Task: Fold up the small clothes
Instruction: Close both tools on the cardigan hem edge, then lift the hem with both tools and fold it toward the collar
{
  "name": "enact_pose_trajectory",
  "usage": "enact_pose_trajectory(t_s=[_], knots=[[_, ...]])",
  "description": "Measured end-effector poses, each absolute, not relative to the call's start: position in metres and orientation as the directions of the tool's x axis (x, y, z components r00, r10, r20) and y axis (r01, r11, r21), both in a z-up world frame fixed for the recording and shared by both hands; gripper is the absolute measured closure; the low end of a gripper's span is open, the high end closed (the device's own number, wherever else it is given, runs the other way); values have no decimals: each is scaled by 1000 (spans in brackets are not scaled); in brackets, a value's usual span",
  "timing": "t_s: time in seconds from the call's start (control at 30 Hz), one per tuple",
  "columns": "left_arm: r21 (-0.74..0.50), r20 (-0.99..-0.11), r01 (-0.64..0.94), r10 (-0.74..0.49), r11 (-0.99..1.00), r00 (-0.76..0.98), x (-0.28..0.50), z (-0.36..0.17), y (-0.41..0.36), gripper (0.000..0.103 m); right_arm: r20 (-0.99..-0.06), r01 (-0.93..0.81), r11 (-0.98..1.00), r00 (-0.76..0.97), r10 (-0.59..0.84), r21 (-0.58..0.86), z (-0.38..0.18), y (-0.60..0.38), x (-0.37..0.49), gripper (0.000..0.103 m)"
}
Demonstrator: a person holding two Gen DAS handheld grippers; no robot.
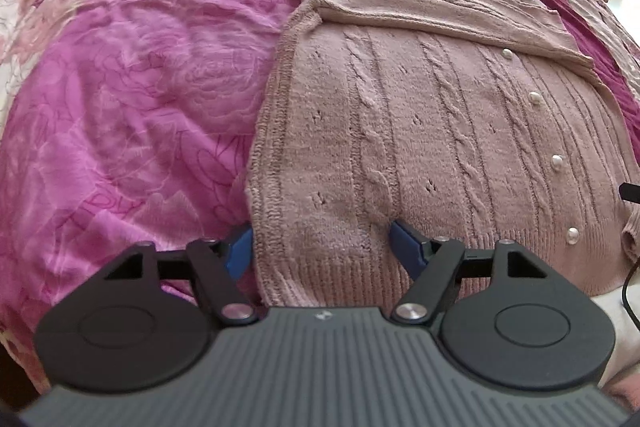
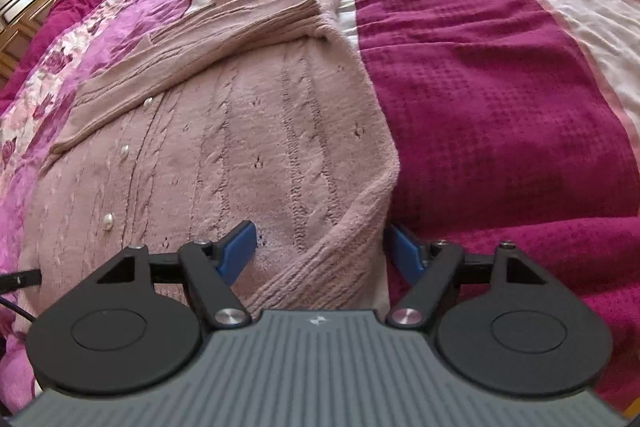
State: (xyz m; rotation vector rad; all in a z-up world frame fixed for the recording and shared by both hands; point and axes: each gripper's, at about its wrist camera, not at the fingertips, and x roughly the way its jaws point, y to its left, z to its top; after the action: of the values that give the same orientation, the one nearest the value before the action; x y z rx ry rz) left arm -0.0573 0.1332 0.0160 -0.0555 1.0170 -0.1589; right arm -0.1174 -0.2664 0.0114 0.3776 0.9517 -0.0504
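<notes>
A dusty-pink cable-knit cardigan (image 1: 420, 131) lies flat on the bed, on a bedspread (image 2: 500, 75) patterned in magenta, pink and white. Both sleeves are folded across the cardigan's upper part, and a row of pearl buttons (image 1: 557, 161) runs down its front.

The left tool (image 1: 322, 247) hangs over the cardigan's hem at its left corner. Its blue pads stand well apart, one off the knit's edge over the bedspread, the other above the ribbing, gripping nothing.

The right tool (image 2: 320, 249) hangs over the cardigan's opposite hem corner. Its pads are also spread apart, straddling the knit's side edge, with the ribbed corner between them but not pinched.
</notes>
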Motion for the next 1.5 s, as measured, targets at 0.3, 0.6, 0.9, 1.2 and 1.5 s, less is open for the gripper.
enact_pose_trajectory(t_s=[0.3,0.6,0.9,1.2,1.5], knots=[[-106,-839,81,-133,991,528,-56,20,137,66,-793,198,928,592,145,317,13,-271,-119,63],[-170,-819,74,-182,983,544,-56,29,136,91,-750,192,894,629,204,404,17,-281,-124,87],[-249,-766,76,-244,966,595,-51,45,132,92,-634,181,791,711,305,584,22,-298,-124,90],[-276,-699,61,-244,959,672,-38,66,135,92,-545,148,734,768,338,663,31,-305,-116,91],[-299,-637,-18,-186,954,748,-16,81,142,92,-448,158,683,852,270,713,40,-322,-100,91]])
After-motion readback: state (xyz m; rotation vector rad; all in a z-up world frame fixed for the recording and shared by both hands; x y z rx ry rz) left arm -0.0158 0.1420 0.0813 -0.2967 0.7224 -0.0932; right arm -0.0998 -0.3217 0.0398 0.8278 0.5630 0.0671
